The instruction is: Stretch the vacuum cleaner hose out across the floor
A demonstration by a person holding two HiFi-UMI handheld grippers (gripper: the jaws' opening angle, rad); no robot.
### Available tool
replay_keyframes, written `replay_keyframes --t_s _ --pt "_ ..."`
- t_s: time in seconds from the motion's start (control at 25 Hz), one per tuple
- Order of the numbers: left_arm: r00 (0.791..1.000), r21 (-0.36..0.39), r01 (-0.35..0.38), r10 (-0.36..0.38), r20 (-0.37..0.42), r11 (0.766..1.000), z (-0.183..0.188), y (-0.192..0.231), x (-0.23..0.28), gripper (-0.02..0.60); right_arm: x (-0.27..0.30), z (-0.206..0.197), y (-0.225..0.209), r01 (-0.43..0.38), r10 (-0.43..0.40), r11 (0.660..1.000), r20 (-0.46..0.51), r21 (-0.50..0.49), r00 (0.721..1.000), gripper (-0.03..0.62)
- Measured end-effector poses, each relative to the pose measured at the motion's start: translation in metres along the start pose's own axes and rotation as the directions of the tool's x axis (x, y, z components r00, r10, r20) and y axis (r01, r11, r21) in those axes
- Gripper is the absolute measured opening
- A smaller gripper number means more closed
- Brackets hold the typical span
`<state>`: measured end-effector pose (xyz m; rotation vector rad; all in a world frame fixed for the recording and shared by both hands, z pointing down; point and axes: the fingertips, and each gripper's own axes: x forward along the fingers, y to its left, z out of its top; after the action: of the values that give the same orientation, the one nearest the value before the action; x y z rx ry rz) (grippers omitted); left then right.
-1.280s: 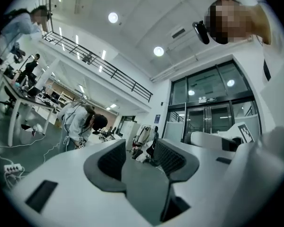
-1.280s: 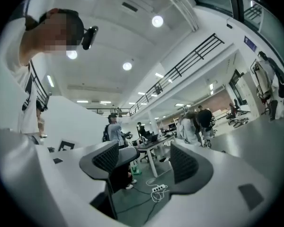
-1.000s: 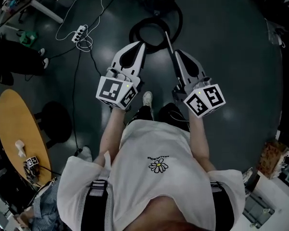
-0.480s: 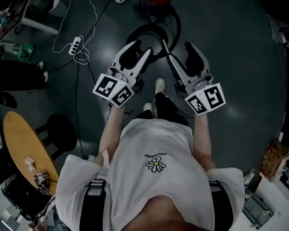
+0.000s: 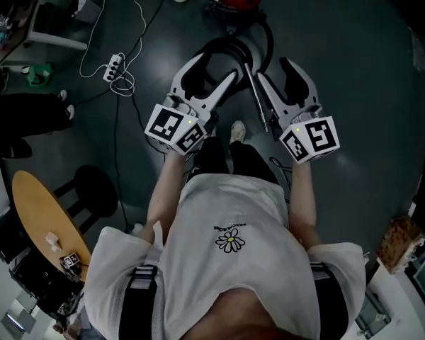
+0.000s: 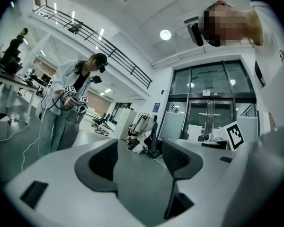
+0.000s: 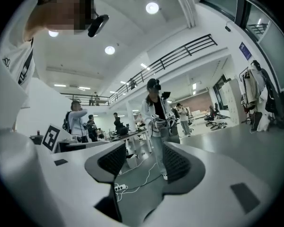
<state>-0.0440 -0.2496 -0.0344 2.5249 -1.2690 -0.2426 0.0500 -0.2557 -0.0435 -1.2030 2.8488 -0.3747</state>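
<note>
Looking down in the head view, the left gripper (image 5: 214, 73) and right gripper (image 5: 273, 73) both have spread jaws that have just been opening, with nothing between them. The black hose (image 5: 268, 41) lies looped on the floor beyond their tips, and its wand (image 5: 255, 98) runs between the two grippers. Left gripper view: the jaws stand wide apart on empty air. Right gripper view: the jaws are parted, with a power strip (image 7: 119, 187) on the floor beyond.
</note>
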Motion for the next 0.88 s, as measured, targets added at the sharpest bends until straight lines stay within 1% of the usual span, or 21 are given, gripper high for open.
replay_keyframes --t_s 0.08,0.16,0.2,0.24,0.28,0.32,0.36,0.4,0.44,0.52,0.68,0.72,0.8,0.88 --pt "0.999 0.019 -0.018 0.019 -0.035 1.000 -0.007 0.015 0.007 0.273 0.009 -0.011 -0.010 0.034 -0.032 0.999 -0.049 0.023 0.998 0.218" --pt "0.997 0.019 -0.006 0.007 -0.073 1.000 -0.013 0.029 0.012 0.272 0.017 -0.022 -0.023 0.091 -0.086 0.994 -0.083 0.066 0.993 0.076" --pt "0.996 0.008 0.006 -0.005 -0.089 1.000 -0.016 0.035 0.013 0.272 0.020 -0.027 -0.028 0.119 -0.111 0.989 -0.096 0.087 0.989 0.032" --pt "0.995 -0.005 0.002 -0.003 -0.101 1.000 -0.019 0.041 0.012 0.269 0.023 -0.032 -0.033 0.142 -0.131 0.985 -0.105 0.103 0.986 0.015" --pt "0.994 -0.010 -0.029 0.027 -0.102 1.000 -0.020 0.051 0.011 0.216 0.026 -0.035 -0.036 0.159 -0.146 0.980 -0.113 0.116 0.983 0.015" --pt "0.992 0.003 -0.080 0.080 -0.098 0.997 -0.020 0.063 0.009 0.119 0.029 -0.039 -0.039 0.173 -0.158 0.977 -0.119 0.126 0.980 0.014" --pt "0.986 0.034 -0.131 0.134 -0.096 0.991 -0.020 0.075 0.008 0.016 0.033 -0.042 -0.041 0.183 -0.167 0.974 -0.125 0.135 0.978 0.014" --pt "0.980 0.076 -0.164 0.171 -0.100 0.984 -0.020 0.084 0.008 0.006 0.036 -0.045 -0.044 0.189 -0.171 0.972 -0.130 0.143 0.977 0.014" --pt "0.976 0.112 -0.177 0.189 -0.106 0.978 -0.022 0.090 0.011 0.006 0.040 -0.047 -0.046 0.191 -0.172 0.970 -0.133 0.148 0.976 0.014" --pt "0.976 0.141 -0.173 0.189 -0.112 0.975 -0.028 0.098 0.020 0.005 0.047 -0.054 -0.053 0.190 -0.170 0.969 -0.134 0.156 0.976 0.014" --pt "0.972 0.125 -0.184 0.199 -0.125 0.975 -0.051 0.122 0.037 0.006 0.063 -0.077 -0.068 0.194 -0.166 0.964 -0.161 0.180 0.973 0.015" --pt "0.975 0.116 -0.182 0.195 -0.111 0.976 -0.055 0.127 0.042 0.006 0.066 -0.083 -0.074 0.202 -0.172 0.963 -0.168 0.181 0.971 0.014" --pt "0.981 0.088 -0.179 0.184 -0.055 0.980 -0.058 0.136 0.050 0.005 0.071 -0.092 -0.086 0.221 -0.191 0.960 -0.174 0.172 0.966 0.015" --pt "0.981 0.075 -0.193 0.195 -0.020 0.978 -0.069 0.148 0.053 0.005 0.074 -0.106 -0.098 0.244 -0.214 0.955 -0.177 0.170 0.961 0.015"
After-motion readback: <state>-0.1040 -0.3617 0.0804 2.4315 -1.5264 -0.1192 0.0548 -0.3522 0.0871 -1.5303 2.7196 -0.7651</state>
